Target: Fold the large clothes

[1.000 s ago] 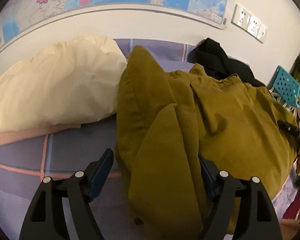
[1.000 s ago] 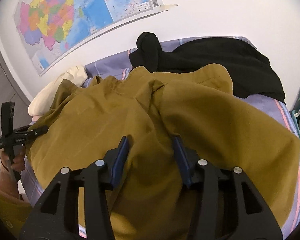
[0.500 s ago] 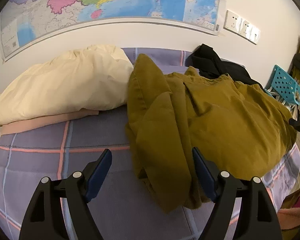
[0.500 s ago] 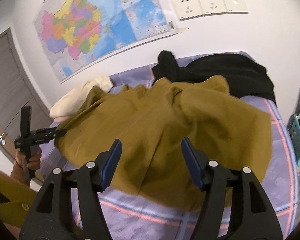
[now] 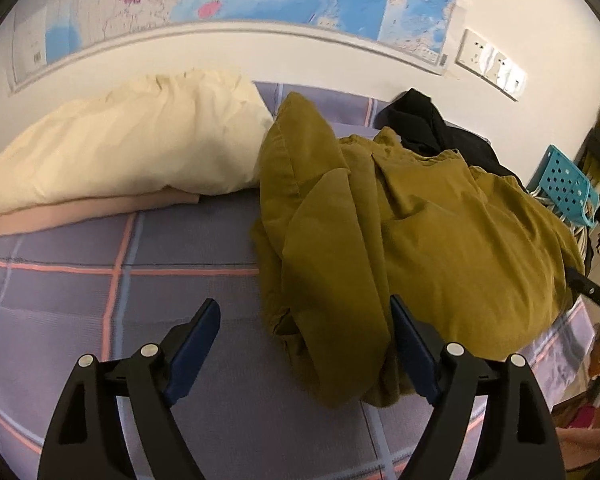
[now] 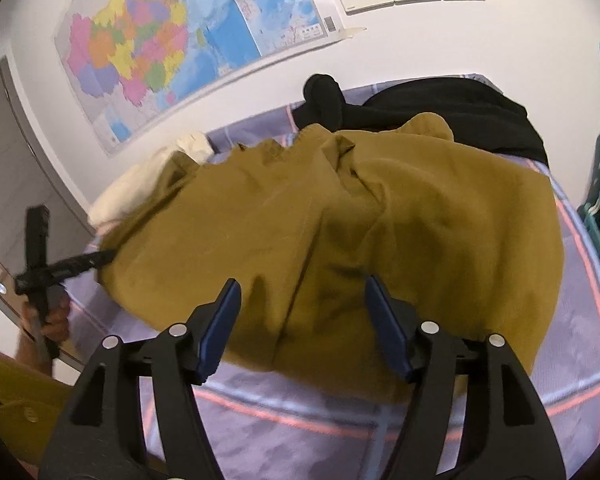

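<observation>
A large mustard-olive garment (image 5: 440, 232) lies crumpled on the purple checked bed sheet (image 5: 100, 280), with one folded flap hanging toward the near edge. My left gripper (image 5: 304, 336) is drawn back from it with its jaws opening. The flap's end lies below the gap, and the pads do not press on it. In the right wrist view the same garment (image 6: 340, 220) spreads ahead of my right gripper (image 6: 304, 316). Its jaws are opening too, and the cloth lies beyond them, untouched. The left gripper (image 6: 60, 268) shows at the garment's far left corner, held by a hand (image 6: 54, 322).
A cream pillow (image 5: 132, 144) rests on a folded pink cloth (image 5: 100, 210) at the back left. A black garment (image 5: 432, 120) is bunched against the wall behind the olive one. A blue perforated plastic rack (image 5: 564, 188) stands off the bed's right side. A map and sockets hang on the wall.
Both grippers have pulled back from the garment and their jaws have widened. The cloth that sat between the jaws a second ago now lies loose on the bed.
</observation>
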`<state>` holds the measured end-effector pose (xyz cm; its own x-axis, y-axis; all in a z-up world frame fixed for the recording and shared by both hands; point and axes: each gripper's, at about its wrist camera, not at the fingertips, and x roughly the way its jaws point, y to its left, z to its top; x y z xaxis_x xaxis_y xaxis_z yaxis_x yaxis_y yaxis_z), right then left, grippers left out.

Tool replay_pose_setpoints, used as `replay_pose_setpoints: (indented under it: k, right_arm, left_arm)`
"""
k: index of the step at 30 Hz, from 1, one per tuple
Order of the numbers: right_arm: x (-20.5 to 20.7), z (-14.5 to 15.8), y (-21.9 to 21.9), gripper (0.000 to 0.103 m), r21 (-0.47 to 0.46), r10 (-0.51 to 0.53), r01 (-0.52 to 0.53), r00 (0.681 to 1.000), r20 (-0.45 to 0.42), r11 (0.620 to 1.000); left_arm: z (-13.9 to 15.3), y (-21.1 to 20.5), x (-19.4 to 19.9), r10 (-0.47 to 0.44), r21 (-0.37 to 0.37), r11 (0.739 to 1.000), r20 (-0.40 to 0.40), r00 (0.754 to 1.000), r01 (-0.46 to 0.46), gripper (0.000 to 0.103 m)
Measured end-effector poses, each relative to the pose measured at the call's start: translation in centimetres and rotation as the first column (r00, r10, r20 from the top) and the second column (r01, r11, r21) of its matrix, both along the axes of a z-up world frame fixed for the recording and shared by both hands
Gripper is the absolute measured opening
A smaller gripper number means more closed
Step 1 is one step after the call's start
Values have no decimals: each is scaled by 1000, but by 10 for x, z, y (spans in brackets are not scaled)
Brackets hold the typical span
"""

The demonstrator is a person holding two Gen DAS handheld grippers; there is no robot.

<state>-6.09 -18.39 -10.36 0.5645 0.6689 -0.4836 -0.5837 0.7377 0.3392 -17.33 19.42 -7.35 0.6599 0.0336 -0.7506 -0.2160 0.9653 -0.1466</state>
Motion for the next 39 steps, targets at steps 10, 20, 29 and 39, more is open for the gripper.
replay_pose_setpoints:
  k: [10, 20, 29, 39]
  right_arm:
    - [-32, 11, -25, 67, 67, 9, -10, 1000, 12, 998]
    - [-37, -15, -49, 70, 132, -17, 32, 993, -114, 991]
    - [-26, -43, -66, 75, 202, -51, 106, 964, -260, 974]
    - [-29, -29, -48, 76, 158, -37, 68, 980, -195, 985]
  left_arm:
    - [-2, -3, -22, -49, -79, 996, -17, 999, 48, 81]
    - [-32, -5, -28, -161, -360, 924, -66, 985, 127, 81]
    - [-34, -14, -9, -190, -430, 890, -45, 981, 152, 85]
    - [-24, -8, -16, -182, -301, 940, -45, 982, 160, 79]
